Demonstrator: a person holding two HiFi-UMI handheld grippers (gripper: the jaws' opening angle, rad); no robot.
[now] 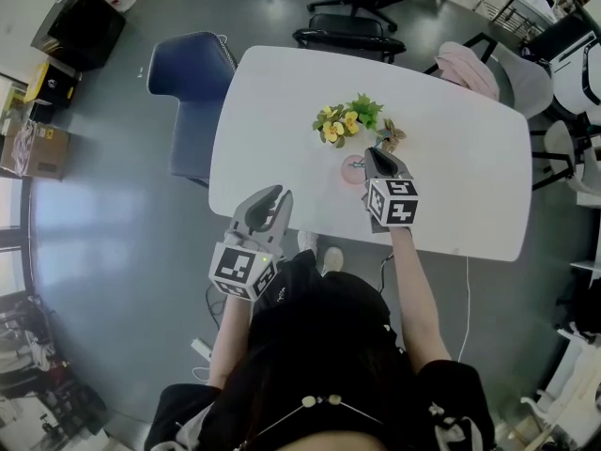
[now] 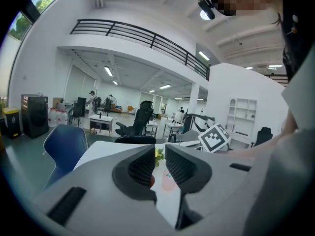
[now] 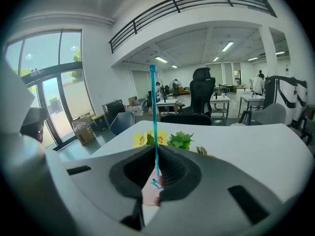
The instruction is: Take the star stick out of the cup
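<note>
White tabletop (image 1: 470,186), seen from the head view: a pink cup (image 1: 353,168) stands about mid-table, with a small bunch of yellow flowers (image 1: 346,120) just beyond it toward the far edge. The right gripper (image 1: 378,161) hangs directly over the cup, nose down. The left gripper (image 1: 269,202) hovers at the near edge, toward the near left corner, well apart from the cup. The star stick (image 3: 153,117) is too thin to pick out from up here

Left gripper view: jaws a narrow slot apart, released, nothing between the pads. Flowers and a pale pink patch of cup show far off through the gap. This one is idle

Right gripper view: jaws clenched on the teal stick, which stands upright between the ribbed pads and rises well above them. Its lower end drops out of sight between the jaws, with the pink cup right below, so it looks to be in the cup and not yet lifted clear

Judgement on the step: the grasp looks made, and the lift comes next. Best drawn straight up along the stick's own line, slowly, so the light cup isn't dragged or tipped. If the cup rises with it, the idle left gripper could come in to steady the cup wall. Keep the squeeze firm, as a thin stick can swivel between the pads
</note>
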